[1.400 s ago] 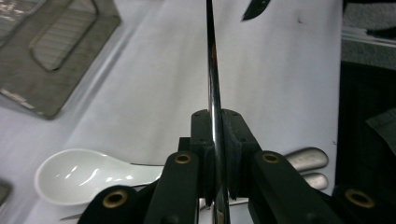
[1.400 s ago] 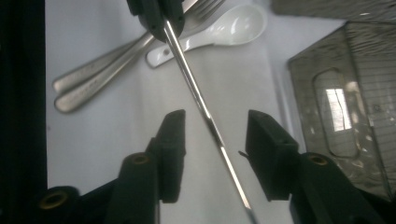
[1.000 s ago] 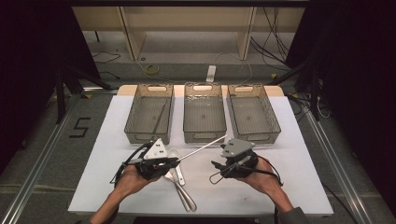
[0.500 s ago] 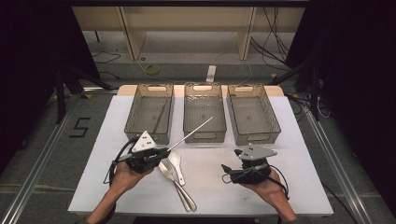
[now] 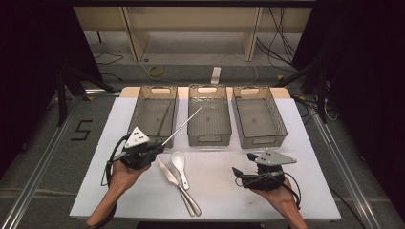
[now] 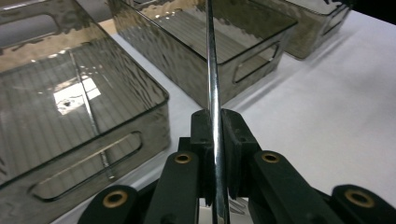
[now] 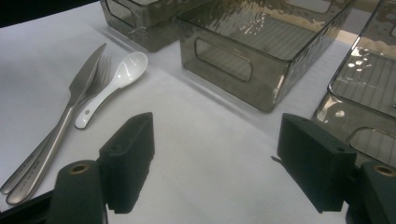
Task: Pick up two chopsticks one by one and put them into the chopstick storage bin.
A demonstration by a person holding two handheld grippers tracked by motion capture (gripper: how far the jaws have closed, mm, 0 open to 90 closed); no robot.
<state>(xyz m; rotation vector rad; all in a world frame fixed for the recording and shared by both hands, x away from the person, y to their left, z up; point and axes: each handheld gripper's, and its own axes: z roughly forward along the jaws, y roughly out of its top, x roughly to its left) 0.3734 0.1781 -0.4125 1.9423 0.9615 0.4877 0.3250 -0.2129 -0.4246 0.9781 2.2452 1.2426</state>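
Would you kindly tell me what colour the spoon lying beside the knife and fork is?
White; the spoon shows best in the right gripper view.

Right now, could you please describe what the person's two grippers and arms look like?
Both are black handheld devices. The left gripper and the right gripper each carry a grey three-cornered plate dotted with small marks on top and trail a black cable. Seen along them in the gripper views, the jaws are blocky black pads on arms with brass-coloured rivets. The forearms are bare; no sleeves reach the wrists.
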